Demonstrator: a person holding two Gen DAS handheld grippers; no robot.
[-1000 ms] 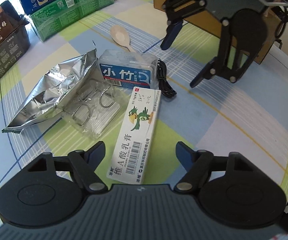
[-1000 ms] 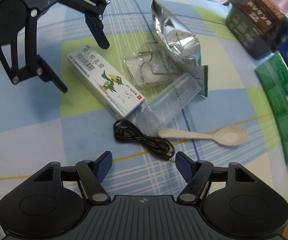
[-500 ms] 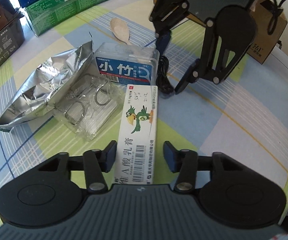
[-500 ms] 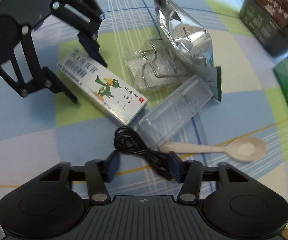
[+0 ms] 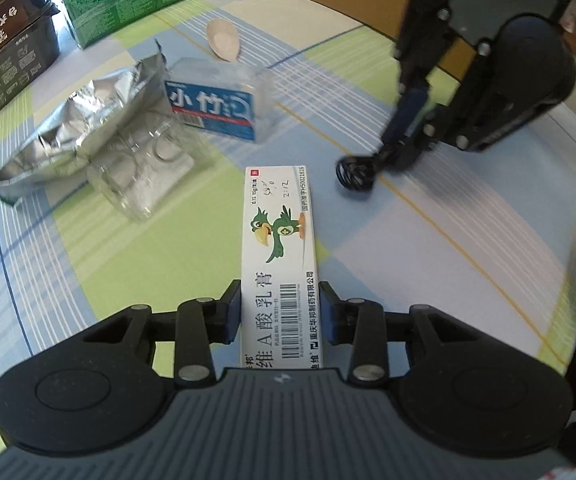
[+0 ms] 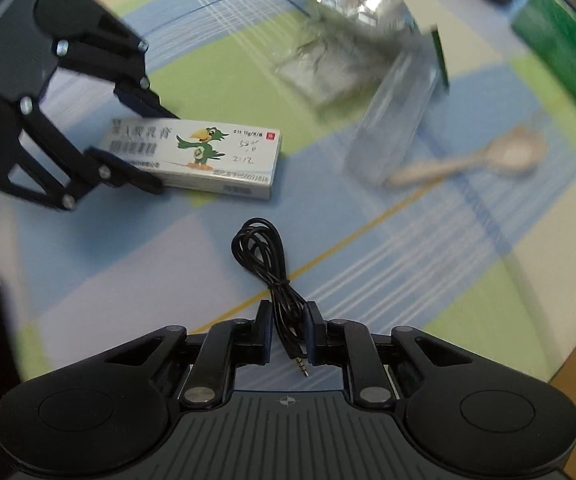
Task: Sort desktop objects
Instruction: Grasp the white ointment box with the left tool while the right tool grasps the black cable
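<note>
Left tool [image 5: 279, 314]: jaws drawn in against the two long sides of the long white cardboard ointment box with a green parrot print [image 5: 279, 264], gripping its near end; the box runs straight ahead from the tool, and whether its far end rests on the checked blue, green and white counter [image 5: 468, 248] or is just clear of it cannot be told. Right tool [image 6: 288, 330]: jaws narrow, pinching the coiled black audio cable [image 6: 265, 256] by its plug end, the coil lying ahead of the tool; contact with the counter cannot be confirmed. Both tools are therefore loaded, and the step in hand is judged to be the pickup stage of sorting, two items taken at once. Unsorted items ahead and to the left of the left tool: a crumpled silver foil pouch [image 5: 75, 128], a clear plastic blister pack of metal rings [image 5: 143, 172] just beside it, a clear plastic case with a blue label [image 5: 215, 104], and beyond that a pale beige plastic spoon [image 5: 223, 40]. No sorting container is identifiable in either view. The next move calls for lifting each item clear without dragging neighbours, keeping the cable's loose coil from snagging, and carrying each to its destination before releasing.
</note>
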